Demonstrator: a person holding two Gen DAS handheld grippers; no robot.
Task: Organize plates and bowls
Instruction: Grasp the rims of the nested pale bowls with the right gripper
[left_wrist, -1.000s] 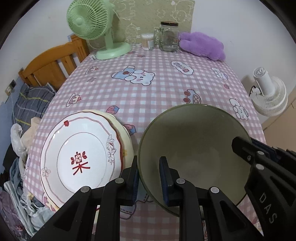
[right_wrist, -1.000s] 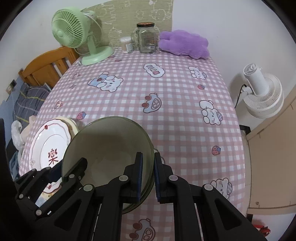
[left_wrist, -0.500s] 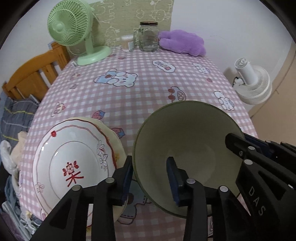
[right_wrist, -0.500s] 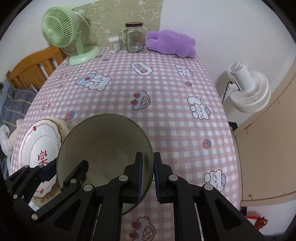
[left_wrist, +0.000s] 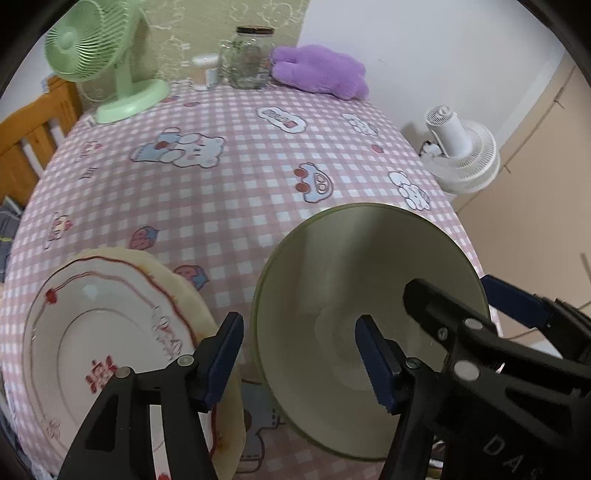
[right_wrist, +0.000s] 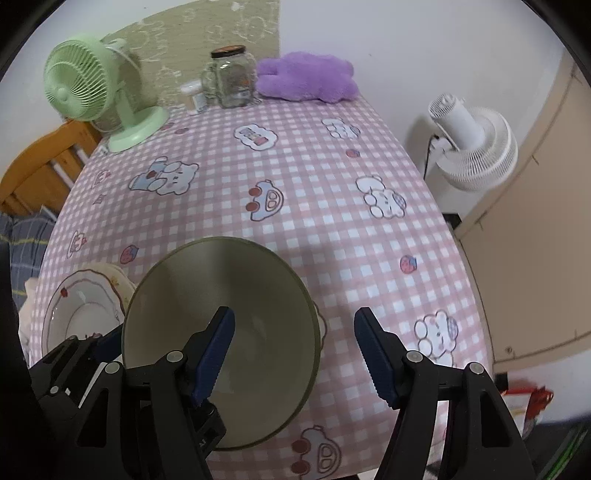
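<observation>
An olive-green bowl (left_wrist: 354, 266) sits on the pink checked tablecloth near the front edge; it also shows in the right wrist view (right_wrist: 229, 291). My left gripper (left_wrist: 299, 354) is open, its jaws astride the bowl's left rim without gripping. My right gripper (right_wrist: 293, 350) is open, astride the bowl's right rim; one finger is inside the bowl. A white plate with red pattern (left_wrist: 96, 332) lies on a cream plate (left_wrist: 229, 417) at the front left, also seen in the right wrist view (right_wrist: 83, 306).
At the table's far end stand a green fan (left_wrist: 110, 70), a glass jar (left_wrist: 245, 59), a small white container (left_wrist: 207, 70) and a purple plush (left_wrist: 321, 72). A white floor fan (right_wrist: 472, 147) stands right of the table. A wooden bed frame (left_wrist: 26, 129) is left.
Both grippers have opened and let go of the bowl's rim. The bowl now rests free between them.
</observation>
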